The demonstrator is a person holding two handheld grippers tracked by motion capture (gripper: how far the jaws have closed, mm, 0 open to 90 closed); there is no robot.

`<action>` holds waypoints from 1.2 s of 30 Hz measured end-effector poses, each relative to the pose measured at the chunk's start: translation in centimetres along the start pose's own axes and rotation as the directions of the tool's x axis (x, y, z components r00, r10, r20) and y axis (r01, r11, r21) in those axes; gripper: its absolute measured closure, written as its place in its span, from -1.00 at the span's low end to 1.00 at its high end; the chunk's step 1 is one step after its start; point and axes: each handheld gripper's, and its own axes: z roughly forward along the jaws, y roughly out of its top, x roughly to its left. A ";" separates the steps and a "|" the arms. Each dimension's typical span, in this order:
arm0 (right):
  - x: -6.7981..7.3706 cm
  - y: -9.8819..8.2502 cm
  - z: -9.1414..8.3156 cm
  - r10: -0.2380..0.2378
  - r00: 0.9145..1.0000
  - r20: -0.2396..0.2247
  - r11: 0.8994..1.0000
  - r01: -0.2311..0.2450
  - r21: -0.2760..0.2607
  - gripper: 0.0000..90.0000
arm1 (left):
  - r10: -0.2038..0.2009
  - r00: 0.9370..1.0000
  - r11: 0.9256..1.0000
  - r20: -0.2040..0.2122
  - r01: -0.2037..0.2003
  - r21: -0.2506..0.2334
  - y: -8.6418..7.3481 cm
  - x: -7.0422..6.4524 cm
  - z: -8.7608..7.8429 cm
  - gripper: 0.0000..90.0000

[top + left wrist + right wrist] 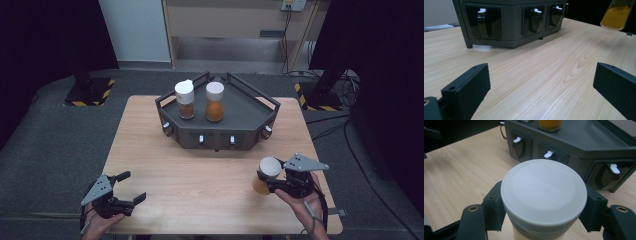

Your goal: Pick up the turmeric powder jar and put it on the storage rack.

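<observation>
My right gripper (267, 181) is shut on a spice jar (266, 175) with a white lid (543, 191) and yellow-orange powder, held tilted above the table's right front. The jar's lower part (617, 15) hangs clear of the wood in the left gripper view. Both black jaws press on the jar just below the lid. My left gripper (131, 186) rests at the front left corner, jaws wide apart with nothing between them. A dark angular rack (250, 107) stands at the table's far middle, carrying a brown-filled jar (184, 99) and an orange-filled jar (214, 102).
The rack's front wall has several dark recesses with small white levers (481, 10). Bare wooden table (200, 175) stretches between both grippers and the rack. A cable (312, 212) trails from the right gripper. Beyond the table are grey floor and black stands with striped bases (87, 95).
</observation>
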 end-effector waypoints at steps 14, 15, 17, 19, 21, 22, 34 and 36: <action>-2.1 5.3 1.3 -0.006 1.000 -0.026 1.000 0.006 -0.001 -0.26 | -0.005 1.000 1.000 0.001 0.005 0.000 -0.1 0.1 0.0 -1.00; -2.2 5.6 1.4 -0.008 1.000 -0.026 1.000 0.008 0.000 -0.26 | -0.007 1.000 1.000 0.002 0.007 0.000 -0.1 0.1 0.1 -1.00; -2.3 6.1 1.4 -0.012 1.000 -0.025 1.000 0.012 -0.001 -0.26 | -0.008 1.000 1.000 0.002 0.008 0.001 -0.1 0.1 0.1 -1.00; -2.4 6.9 1.6 -0.018 1.000 -0.022 1.000 0.018 -0.005 -0.26 | -0.007 1.000 1.000 0.003 0.007 0.003 -0.1 0.1 0.1 -1.00; -2.6 7.6 1.8 -0.020 0.999 -0.026 1.000 0.020 -0.008 -0.26 | -0.007 1.000 1.000 0.003 0.007 0.005 0.0 0.1 0.1 -1.00; -2.7 7.8 1.9 -0.020 0.999 -0.026 1.000 0.020 -0.012 -0.26 | -0.007 1.000 1.000 0.003 0.007 0.005 0.0 0.1 0.2 -1.00; -3.9 12.8 4.0 -0.025 0.999 -0.022 1.000 0.025 -0.018 -0.26 | -0.010 1.000 1.000 0.004 0.010 0.003 -0.1 0.2 0.1 -1.00; -4.2 13.5 4.4 -0.020 1.000 -0.020 1.000 0.020 -0.018 -0.26 | -0.012 1.000 1.000 0.004 0.012 0.003 -0.1 0.2 0.1 -1.00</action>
